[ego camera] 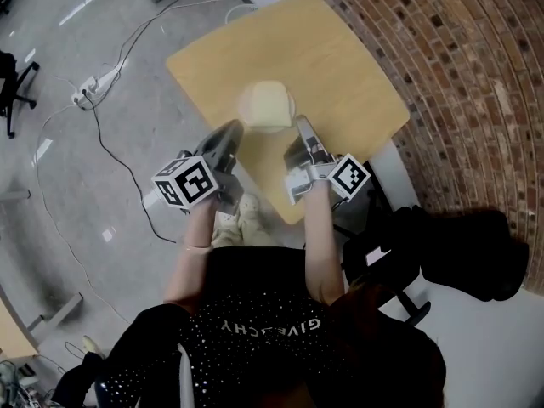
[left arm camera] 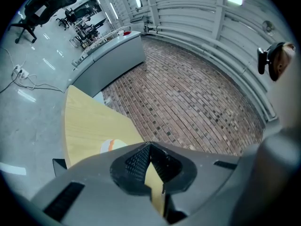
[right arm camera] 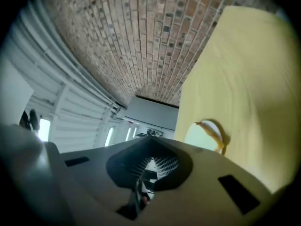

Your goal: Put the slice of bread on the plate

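A pale slice of bread (ego camera: 270, 102) lies on a round light plate (ego camera: 245, 110) near the front half of the wooden table (ego camera: 340, 66). My left gripper (ego camera: 233, 131) hovers just in front and to the left of the plate, and my right gripper (ego camera: 303, 126) just to its right. Neither touches the plate or the bread. In the left gripper view the jaws (left arm camera: 150, 146) meet with nothing between them, and the orange-rimmed plate (left arm camera: 109, 146) peeks out above them. The right gripper (right arm camera: 149, 160) is likewise shut and empty, with the plate (right arm camera: 207, 134) just beyond it.
A brick wall (ego camera: 442, 58) runs along the table's far and right sides. Cables and a power strip (ego camera: 89, 87) lie on the grey floor to the left. Something large and black (ego camera: 459, 253) stands on the floor at the right, next to the person.
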